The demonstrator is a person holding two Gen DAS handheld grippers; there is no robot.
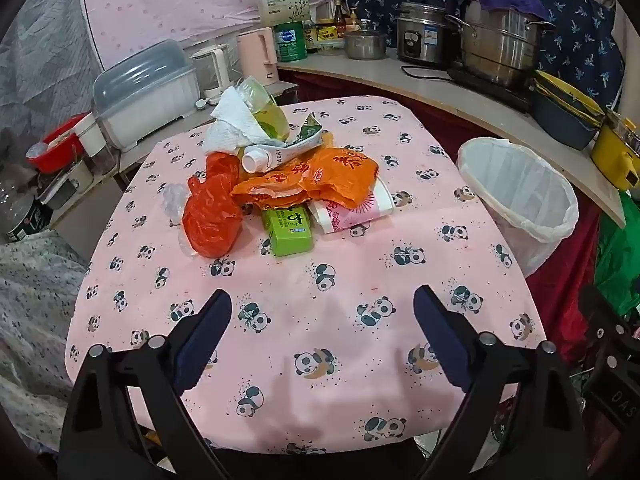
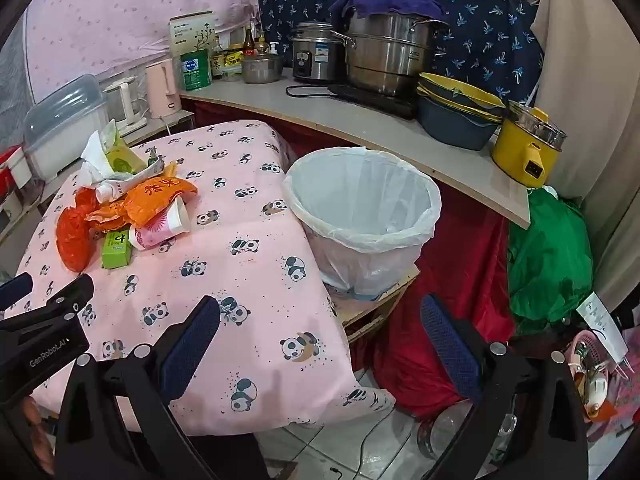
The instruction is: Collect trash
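Left wrist view: left gripper (image 1: 322, 304) spread wide, nothing between the fingers, hovering over the near edge of the counter (image 1: 400, 240).
Right wrist view: right gripper (image 2: 320, 312) also spread wide and empty, over the counter's 3 o'clock edge, with the bin (image 2: 362, 216) just past it.
Trash location: one heap at 12 o'clock on the counter, toward its far half; bin sits off the counter at 2 o'clock from the heap.
Count: one red plastic bag (image 1: 212, 216), one orange bag (image 1: 332, 176), one green carton (image 1: 290, 228), one paper cup (image 1: 352, 210), one white tube (image 1: 276, 154), one paper towel (image 1: 236, 122), one clear plastic bottle (image 1: 264, 108). A crinkled clear wrapper at 9 o'clock of the red bag, hard to tell what it is.
Bin: one, white liner, looks empty.
Handling, bags: light, soft, slippery film; my guess is pinch a bunched fold, not a flat face.
Handling, carton: stiff, light, nearest piece, partly under the orange bag; grip across the narrow sides.
Handling, cup: lying on its side, thin wall, will crush; take it at the rim end.
Handling, tube and bottle: light, roundish, likely to roll; grip mid-body.
Handling, towel: soft, no risk, grab anywhere.
Risk: heap is interlocked, so lifting one piece may drag others.
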